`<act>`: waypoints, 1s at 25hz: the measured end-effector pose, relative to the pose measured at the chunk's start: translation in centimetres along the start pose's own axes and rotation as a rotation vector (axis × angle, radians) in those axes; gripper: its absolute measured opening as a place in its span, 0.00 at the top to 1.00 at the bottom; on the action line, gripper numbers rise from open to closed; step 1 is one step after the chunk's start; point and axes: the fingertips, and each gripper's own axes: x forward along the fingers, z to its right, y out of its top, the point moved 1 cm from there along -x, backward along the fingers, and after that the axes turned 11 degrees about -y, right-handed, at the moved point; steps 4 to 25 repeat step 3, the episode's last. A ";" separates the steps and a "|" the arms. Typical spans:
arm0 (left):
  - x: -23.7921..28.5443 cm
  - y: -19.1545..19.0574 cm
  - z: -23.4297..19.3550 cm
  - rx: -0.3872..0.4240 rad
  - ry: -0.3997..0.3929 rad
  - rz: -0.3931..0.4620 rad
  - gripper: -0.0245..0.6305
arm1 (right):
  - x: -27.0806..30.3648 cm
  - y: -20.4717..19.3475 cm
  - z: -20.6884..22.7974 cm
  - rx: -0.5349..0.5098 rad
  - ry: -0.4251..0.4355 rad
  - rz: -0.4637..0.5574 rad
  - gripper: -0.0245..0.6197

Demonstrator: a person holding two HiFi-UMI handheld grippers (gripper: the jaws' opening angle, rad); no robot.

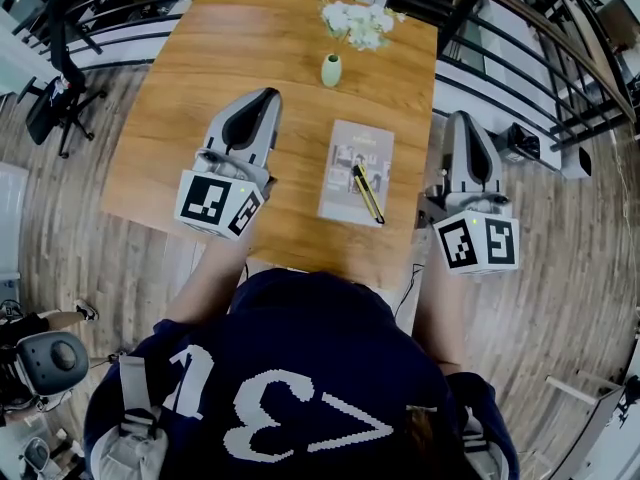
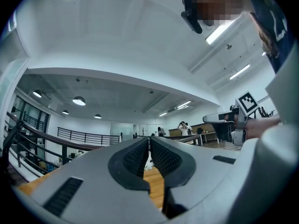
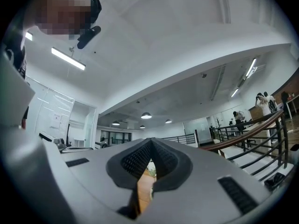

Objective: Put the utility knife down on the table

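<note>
Both tongs are pressed together on nothing. The left gripper (image 1: 268,94) hangs over the near left of the table (image 1: 250,48), and the right gripper (image 1: 458,117) hangs just off its right edge. A low sweep by either could likely knock the utility knife (image 1: 367,193), which lies loose on a grey booklet (image 1: 340,200) between them, not on bare wood. The knife is slim, yellow and black, and slightly angled. Beyond stand a small vase (image 1: 331,70) and white flowers (image 1: 360,23).

Left gripper (image 2: 150,139): tips together, nothing between. Through gap below: wooden table (image 2: 154,183). Far left: railing (image 2: 86,136). At right: right gripper (image 2: 229,122), marker cube (image 2: 247,102). Overhead: round lamps (image 2: 79,100).
</note>
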 end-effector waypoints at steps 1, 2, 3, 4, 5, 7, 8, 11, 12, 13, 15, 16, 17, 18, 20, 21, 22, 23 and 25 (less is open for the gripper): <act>0.0 0.0 0.0 0.000 0.001 -0.001 0.93 | -0.1 0.2 0.1 -0.001 -0.004 0.007 0.93; 0.0 0.0 0.1 0.001 0.002 -0.002 0.92 | -0.2 0.3 0.3 -0.003 -0.008 0.012 0.93; 0.0 0.0 0.1 0.003 0.003 -0.003 0.93 | -0.2 0.4 0.4 -0.005 -0.011 0.016 0.93; 0.0 0.0 0.1 0.003 0.003 -0.003 0.93 | -0.2 0.4 0.4 -0.005 -0.011 0.016 0.93; 0.0 0.0 0.1 0.003 0.003 -0.003 0.93 | -0.2 0.4 0.4 -0.005 -0.011 0.016 0.93; 0.0 0.0 0.1 0.003 0.003 -0.003 0.93 | -0.2 0.4 0.4 -0.005 -0.011 0.016 0.93; 0.0 0.0 0.1 0.003 0.003 -0.003 0.93 | -0.2 0.4 0.4 -0.005 -0.011 0.016 0.93; 0.0 0.0 0.1 0.003 0.003 -0.003 0.93 | -0.2 0.4 0.4 -0.005 -0.011 0.016 0.93; 0.0 0.0 0.1 0.003 0.003 -0.003 0.93 | -0.2 0.4 0.4 -0.005 -0.011 0.016 0.93; 0.0 0.0 0.1 0.003 0.003 -0.003 0.93 | -0.2 0.4 0.4 -0.005 -0.011 0.016 0.93; 0.0 0.0 0.1 0.003 0.003 -0.003 0.93 | -0.2 0.4 0.4 -0.005 -0.011 0.016 0.93; 0.0 0.0 0.1 0.003 0.003 -0.003 0.93 | -0.2 0.4 0.4 -0.005 -0.011 0.016 0.93; 0.0 0.0 0.1 0.003 0.003 -0.003 0.93 | -0.2 0.4 0.4 -0.005 -0.011 0.016 0.93; 0.0 0.0 0.1 0.003 0.003 -0.003 0.93 | -0.2 0.4 0.4 -0.005 -0.011 0.016 0.93; 0.0 0.0 0.1 0.003 0.003 -0.003 0.93 | -0.2 0.4 0.4 -0.005 -0.011 0.016 0.93; 0.0 0.0 0.1 0.003 0.003 -0.003 0.93 | -0.2 0.4 0.4 -0.005 -0.011 0.016 0.93; 0.0 0.0 0.1 0.003 0.003 -0.003 0.93 | -0.2 0.4 0.4 -0.005 -0.011 0.016 0.93; 0.0 0.0 0.1 0.003 0.003 -0.003 0.93 | -0.2 0.4 0.4 -0.005 -0.011 0.016 0.93; 0.0 0.0 0.1 0.003 0.003 -0.003 0.93 | -0.2 0.4 0.4 -0.005 -0.011 0.016 0.93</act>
